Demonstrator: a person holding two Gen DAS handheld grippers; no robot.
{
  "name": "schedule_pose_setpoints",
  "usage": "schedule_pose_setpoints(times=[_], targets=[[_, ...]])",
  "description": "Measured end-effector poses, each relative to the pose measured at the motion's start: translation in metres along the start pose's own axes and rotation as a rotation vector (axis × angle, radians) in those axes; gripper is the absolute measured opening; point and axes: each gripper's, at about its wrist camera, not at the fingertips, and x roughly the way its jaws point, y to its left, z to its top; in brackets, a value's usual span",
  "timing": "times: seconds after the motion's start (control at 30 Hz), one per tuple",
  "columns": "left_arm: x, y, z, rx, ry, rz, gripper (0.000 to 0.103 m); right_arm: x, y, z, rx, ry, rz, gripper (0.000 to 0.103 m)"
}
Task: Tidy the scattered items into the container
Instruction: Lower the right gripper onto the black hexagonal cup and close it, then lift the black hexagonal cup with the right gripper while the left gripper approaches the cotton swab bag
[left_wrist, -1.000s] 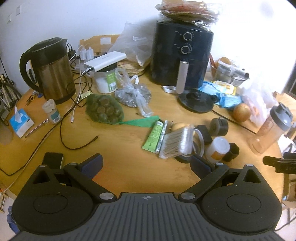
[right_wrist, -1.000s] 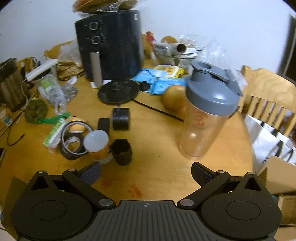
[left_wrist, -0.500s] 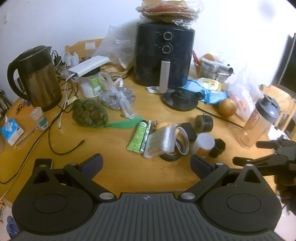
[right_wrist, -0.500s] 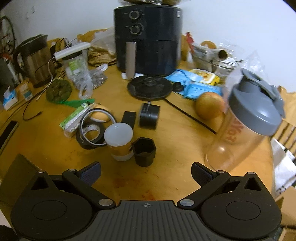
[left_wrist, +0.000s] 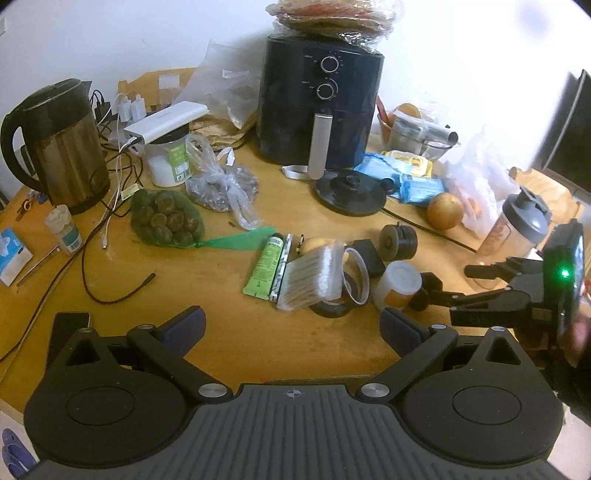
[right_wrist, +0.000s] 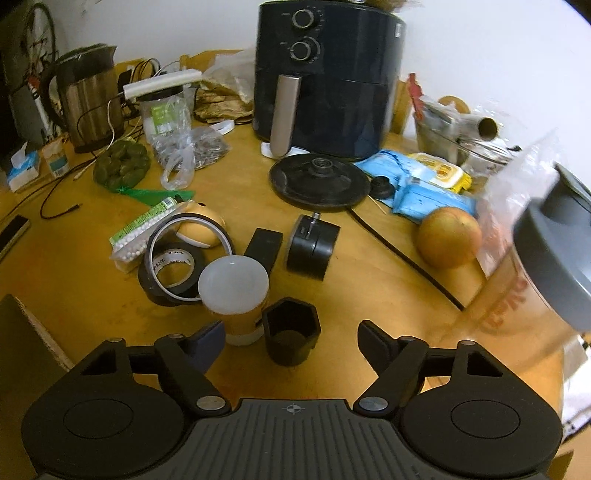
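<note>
Right gripper (right_wrist: 291, 338) hangs low over the round wooden table (right_wrist: 369, 280), jaws narrowing just now but parted, nothing pressed. The small black hexagonal cup (right_wrist: 290, 331) sits between the fingertips, nearer the left one, clear of both pads. Touching the cup on its left is the white-capped orange bottle (right_wrist: 236, 291), just ahead of the left finger. Left gripper (left_wrist: 291, 325) holds wide open over bare wood, with the clear packet of cotton swabs (left_wrist: 314, 275) just ahead of its jaws.

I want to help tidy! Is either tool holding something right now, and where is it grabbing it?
Nothing yet. The left tool is open and empty. The right tool has just been closing around the black hexagonal cup, not gripping.
</note>
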Motion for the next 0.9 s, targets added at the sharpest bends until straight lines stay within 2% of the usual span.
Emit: schedule_pose_setpoints(times=[0.07, 0.47, 0.63, 0.9], targets=[[0.001, 0.003, 0.000, -0.003, 0.003, 0.000, 0.103, 0.007, -0.001, 0.002, -0.014, 0.010, 0.006, 0.071], [0.001, 0.023, 0.000, -0.041, 0.014, 0.017, 0.103, 0.038, -0.001, 0.002, -0.067, 0.072, 0.020, 0.051], [0.000, 0.025, 0.001, -0.042, 0.014, 0.017, 0.103, 0.044, 0.000, 0.003, -0.068, 0.083, 0.024, 0.045], [0.003, 0.020, 0.000, -0.022, 0.022, -0.007, 0.103, 0.035, 0.003, 0.001, -0.071, 0.096, 0.035, 0.044]])
